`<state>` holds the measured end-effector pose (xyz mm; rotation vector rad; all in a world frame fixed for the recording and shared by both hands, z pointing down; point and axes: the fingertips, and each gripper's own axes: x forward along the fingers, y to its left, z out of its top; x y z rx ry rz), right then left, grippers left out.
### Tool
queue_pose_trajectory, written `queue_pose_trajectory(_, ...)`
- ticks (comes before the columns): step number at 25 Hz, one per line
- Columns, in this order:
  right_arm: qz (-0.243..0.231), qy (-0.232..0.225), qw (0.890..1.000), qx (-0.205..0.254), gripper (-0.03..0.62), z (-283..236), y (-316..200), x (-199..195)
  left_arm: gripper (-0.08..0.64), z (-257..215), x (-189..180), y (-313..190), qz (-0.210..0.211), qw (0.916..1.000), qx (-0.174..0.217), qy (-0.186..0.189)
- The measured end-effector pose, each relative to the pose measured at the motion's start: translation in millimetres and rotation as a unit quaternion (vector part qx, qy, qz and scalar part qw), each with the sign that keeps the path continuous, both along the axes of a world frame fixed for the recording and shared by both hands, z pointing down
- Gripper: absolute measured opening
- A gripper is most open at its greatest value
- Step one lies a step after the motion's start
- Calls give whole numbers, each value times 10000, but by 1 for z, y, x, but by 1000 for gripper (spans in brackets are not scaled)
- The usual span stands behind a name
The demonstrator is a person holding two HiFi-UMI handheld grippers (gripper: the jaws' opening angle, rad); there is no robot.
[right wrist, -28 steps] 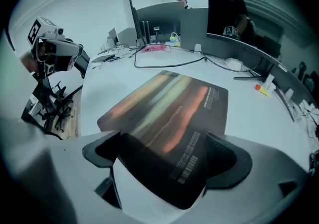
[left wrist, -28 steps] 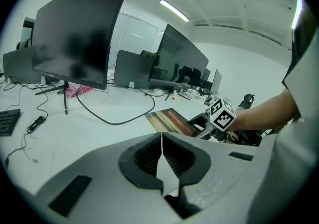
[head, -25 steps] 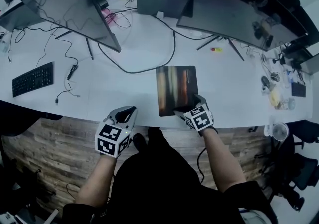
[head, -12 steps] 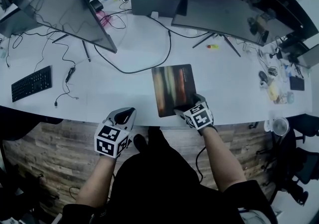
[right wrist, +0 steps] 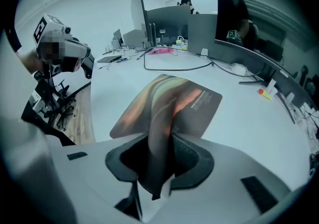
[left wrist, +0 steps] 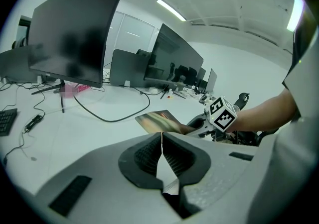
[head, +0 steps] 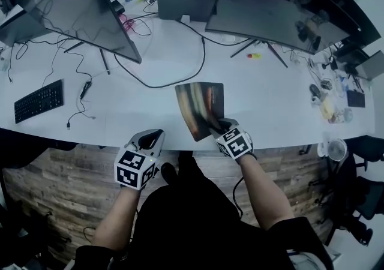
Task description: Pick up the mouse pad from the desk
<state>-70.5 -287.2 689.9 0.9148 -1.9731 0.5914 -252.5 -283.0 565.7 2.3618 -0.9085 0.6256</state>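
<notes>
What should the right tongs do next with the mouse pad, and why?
Probably finish the squeeze before lifting. The right tongs are closing with the near edge of the mouse pad bunched between them, while its far end seems to rest on the desk.

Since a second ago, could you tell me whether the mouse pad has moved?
Yes: the mouse pad has swung left toward the black cable, held in the right gripper, jaws closing.

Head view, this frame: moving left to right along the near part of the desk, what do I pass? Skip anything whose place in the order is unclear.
black keyboard → loose black cable → left gripper → mouse pad
</notes>
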Motion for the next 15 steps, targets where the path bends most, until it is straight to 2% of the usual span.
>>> queue_pose_trajectory(2,99,-54,9999,16,79,-3,-1,-2,14,-4,-4,2,-38,10000,44,8)
queue_pose_trajectory(4,174,-80,9998,93,59,-10,-3,-5,14,-8,-11,3,-92,9999,101,21)
queue_pose_trajectory(15,519,-62,9950,855,34,-70,14,-15,14,-43,-44,28,-240,9979,555,212)
